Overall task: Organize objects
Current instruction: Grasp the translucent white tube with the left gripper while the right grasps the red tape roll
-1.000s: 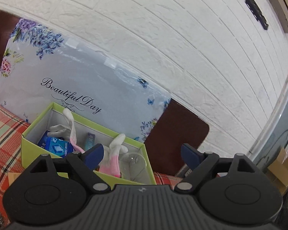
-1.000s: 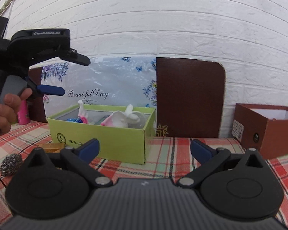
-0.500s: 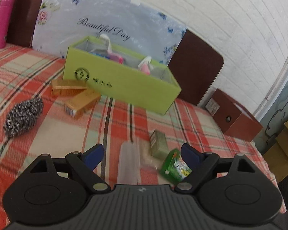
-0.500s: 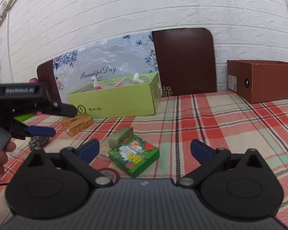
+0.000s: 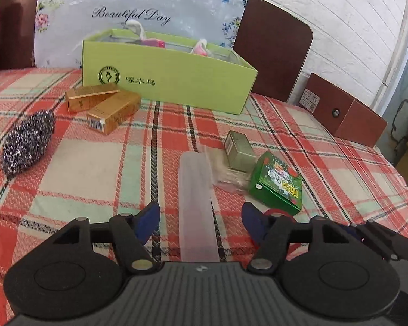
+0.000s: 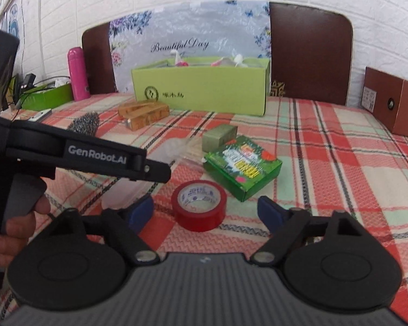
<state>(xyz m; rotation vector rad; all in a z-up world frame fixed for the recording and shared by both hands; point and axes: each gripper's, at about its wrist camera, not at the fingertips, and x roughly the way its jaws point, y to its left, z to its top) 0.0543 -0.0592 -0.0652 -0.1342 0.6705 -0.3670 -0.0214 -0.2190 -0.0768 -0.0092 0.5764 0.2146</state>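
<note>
My left gripper [image 5: 201,221] is open, low over the plaid tablecloth, its fingers either side of a translucent plastic case [image 5: 195,203]. My right gripper [image 6: 205,213] is open, with a red tape roll [image 6: 199,205] lying between its fingertips. A green printed box [image 5: 278,186] [image 6: 243,167], a small olive box [image 5: 238,149] [image 6: 219,134] and a clear plastic bag [image 5: 223,172] lie just beyond. Two gold boxes [image 5: 106,104] [image 6: 144,112] and a steel scourer [image 5: 27,141] [image 6: 84,123] lie to the left. The lime-green open box [image 5: 171,77] [image 6: 204,89] stands at the back with gloves inside.
A brown cardboard box [image 5: 342,114] [image 6: 394,103] stands at the right edge. A pink bottle [image 6: 77,73] and a green tray with cables [image 6: 45,95] are at the back left. A floral board [image 5: 138,13] leans on the brick wall.
Both grippers have come down from the green box toward the near table. The left now straddles the translucent case and the right the red tape roll.
</note>
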